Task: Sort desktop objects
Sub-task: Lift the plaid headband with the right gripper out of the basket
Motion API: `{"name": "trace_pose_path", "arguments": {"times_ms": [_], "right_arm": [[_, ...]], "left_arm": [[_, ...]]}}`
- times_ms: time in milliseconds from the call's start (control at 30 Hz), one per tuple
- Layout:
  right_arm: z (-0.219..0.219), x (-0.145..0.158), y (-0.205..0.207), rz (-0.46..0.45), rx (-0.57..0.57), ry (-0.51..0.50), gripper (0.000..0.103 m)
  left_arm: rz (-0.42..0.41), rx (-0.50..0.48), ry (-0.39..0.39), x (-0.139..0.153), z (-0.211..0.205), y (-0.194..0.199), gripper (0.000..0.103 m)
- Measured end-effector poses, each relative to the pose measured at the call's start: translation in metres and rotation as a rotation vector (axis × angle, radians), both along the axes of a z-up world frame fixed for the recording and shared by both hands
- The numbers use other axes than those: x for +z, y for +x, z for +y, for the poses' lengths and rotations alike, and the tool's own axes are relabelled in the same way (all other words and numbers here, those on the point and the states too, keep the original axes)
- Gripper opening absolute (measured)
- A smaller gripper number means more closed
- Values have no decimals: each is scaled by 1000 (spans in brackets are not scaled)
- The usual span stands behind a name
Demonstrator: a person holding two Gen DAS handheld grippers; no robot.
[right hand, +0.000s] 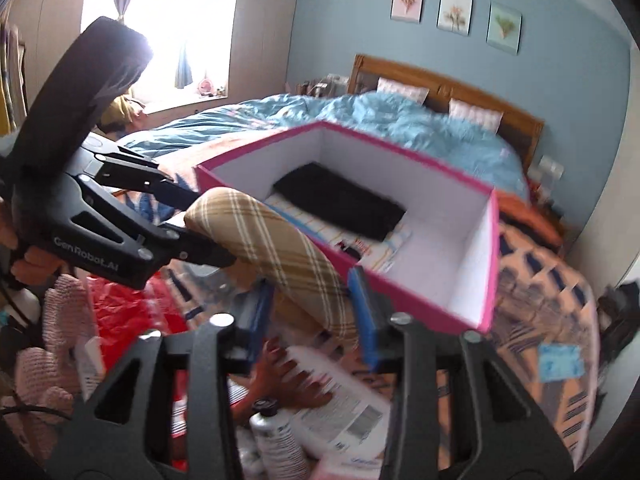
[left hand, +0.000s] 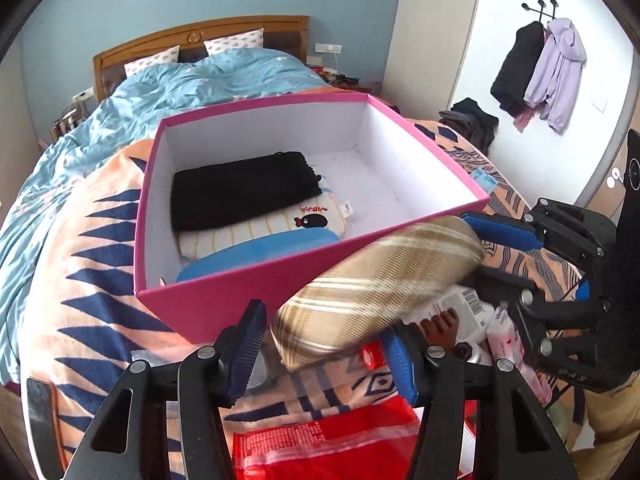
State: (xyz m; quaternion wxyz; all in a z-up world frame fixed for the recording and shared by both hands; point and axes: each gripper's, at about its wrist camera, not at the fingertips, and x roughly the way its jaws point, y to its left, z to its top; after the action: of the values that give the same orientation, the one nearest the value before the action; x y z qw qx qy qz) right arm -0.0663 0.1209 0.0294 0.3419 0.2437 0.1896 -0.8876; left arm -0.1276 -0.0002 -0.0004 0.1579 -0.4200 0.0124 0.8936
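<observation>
My left gripper (left hand: 324,352), lowest in its own view, is clenched on one end of the plaid case (left hand: 380,280). My right gripper (right hand: 312,316) straddles the other end, and its blue pads appear pressed to both sides, though that view is blurred. The case lies slanted just outside the near wall of the pink box (left hand: 224,308), not in it. Inside the box lies a black pouch (left hand: 244,188). In front of the box, under the case, lie a red bag (left hand: 320,440) and a white bottle (right hand: 344,396).
</observation>
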Motion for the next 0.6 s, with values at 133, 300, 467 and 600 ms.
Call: {"name": "trace_pose_path", "arguments": {"times_ms": [133,300,467,600], "right_arm": [[8,6,-15,-53,-42,-47,27],[30,7,-33,-164,-100,-158,25],[45,7,-43,-251,-117,-252,25],[53,8,-45,-297,-110,-303,25]], "left_arm": [[-11,15,36,-3,-8,4,63],[-72,30,90,-16,-19,6,65],[-136,23,125,-29,-14,-5,39],[-151,31,126,-34,-10,-13,28]]}}
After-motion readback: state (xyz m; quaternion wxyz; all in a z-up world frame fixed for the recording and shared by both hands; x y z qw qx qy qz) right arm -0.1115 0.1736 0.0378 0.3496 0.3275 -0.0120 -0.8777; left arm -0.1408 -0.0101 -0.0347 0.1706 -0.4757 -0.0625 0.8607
